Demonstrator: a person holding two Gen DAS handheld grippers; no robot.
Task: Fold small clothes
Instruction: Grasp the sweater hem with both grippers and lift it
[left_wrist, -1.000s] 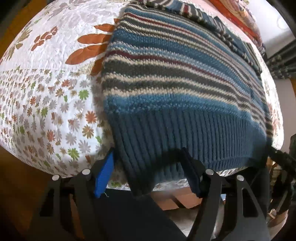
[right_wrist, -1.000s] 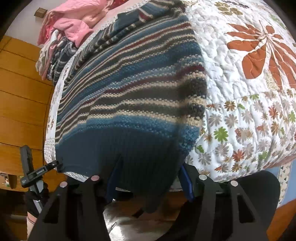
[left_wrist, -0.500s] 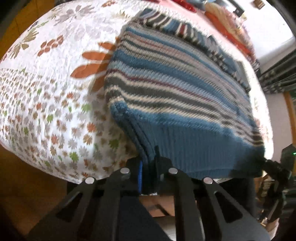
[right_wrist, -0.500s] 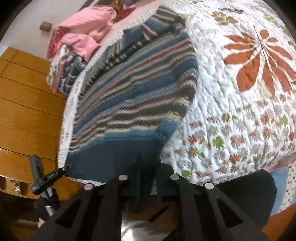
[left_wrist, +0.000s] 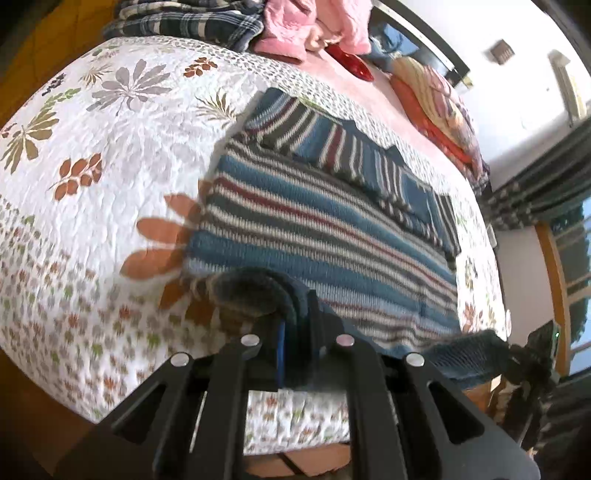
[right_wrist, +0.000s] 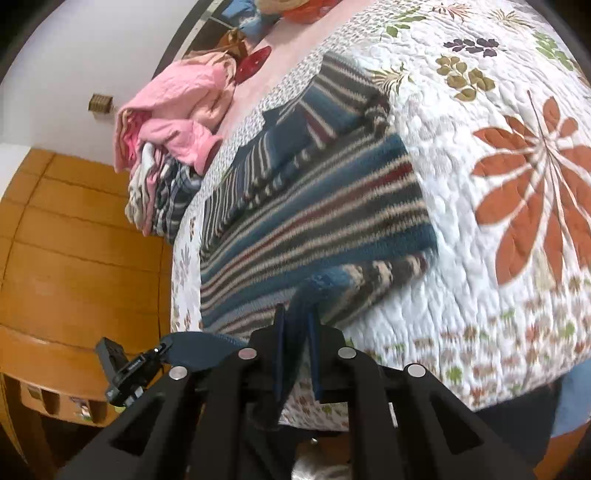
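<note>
Lifted since before, the sweater (left_wrist: 325, 236) hem rises, pinched by both left tongs (left_wrist: 295, 332) and right tongs (right_wrist: 297, 332).

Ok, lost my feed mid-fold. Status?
Left gripper and right gripper both shut on sweater hem, corners lifted off the quilt. Clothes pile beyond the sweater, clear of it.

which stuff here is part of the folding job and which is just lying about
In the job: striped knit sweater; left tongs and right tongs, each shut on its hem.

Lying about: pink clothes pile; plaid garment; floral quilt.
</note>
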